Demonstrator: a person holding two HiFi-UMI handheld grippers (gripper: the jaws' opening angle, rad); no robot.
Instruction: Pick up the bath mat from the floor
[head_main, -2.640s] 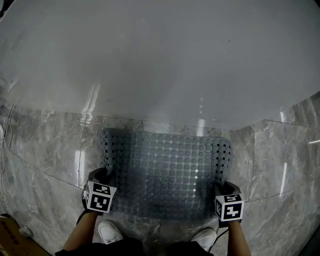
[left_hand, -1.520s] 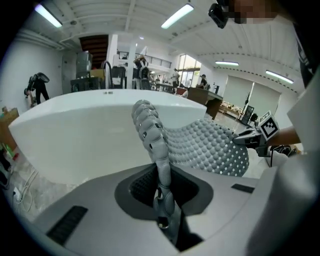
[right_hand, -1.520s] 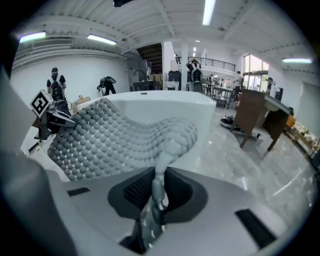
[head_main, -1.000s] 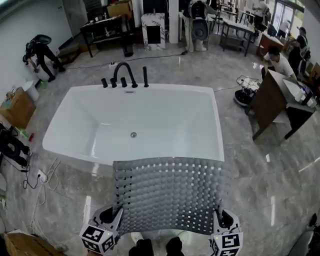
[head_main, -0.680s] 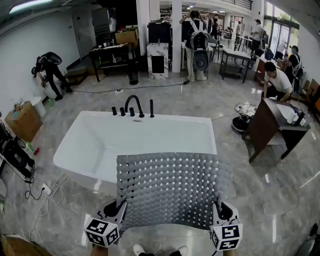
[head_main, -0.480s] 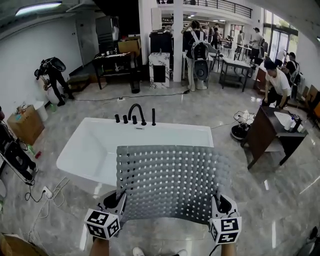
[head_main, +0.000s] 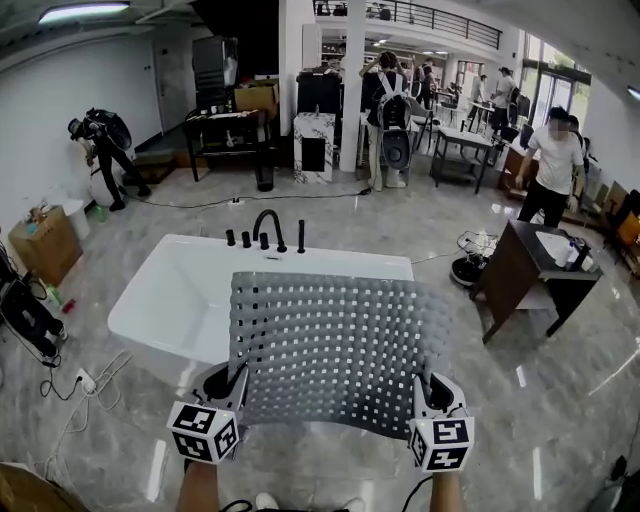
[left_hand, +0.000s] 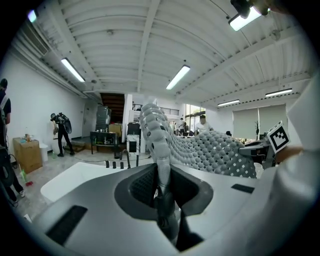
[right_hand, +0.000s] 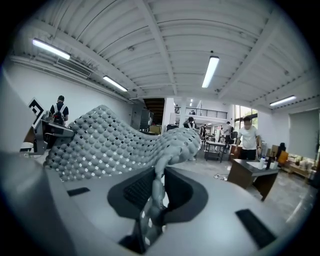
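The grey perforated bath mat (head_main: 335, 345) hangs in the air, spread out nearly flat between my two grippers in front of the white bathtub (head_main: 180, 290). My left gripper (head_main: 228, 385) is shut on the mat's near left corner. My right gripper (head_main: 428, 392) is shut on the near right corner. In the left gripper view the mat's edge (left_hand: 156, 145) runs straight into the closed jaws of the left gripper (left_hand: 162, 192). In the right gripper view the bumpy mat (right_hand: 110, 142) sweeps leftward from the pinched corner in the right gripper (right_hand: 156, 192).
The bathtub carries a black tap set (head_main: 263, 232) at its far rim. A dark wooden desk (head_main: 528, 275) stands at the right, a person (head_main: 548, 160) behind it. Cables (head_main: 70, 380) lie on the marble floor at the left. More people and tables fill the back of the hall.
Both grippers have risen with the mat, which has come up off the floor and spread flatter. The head view has tilted up from the floor to the tub and the hall.
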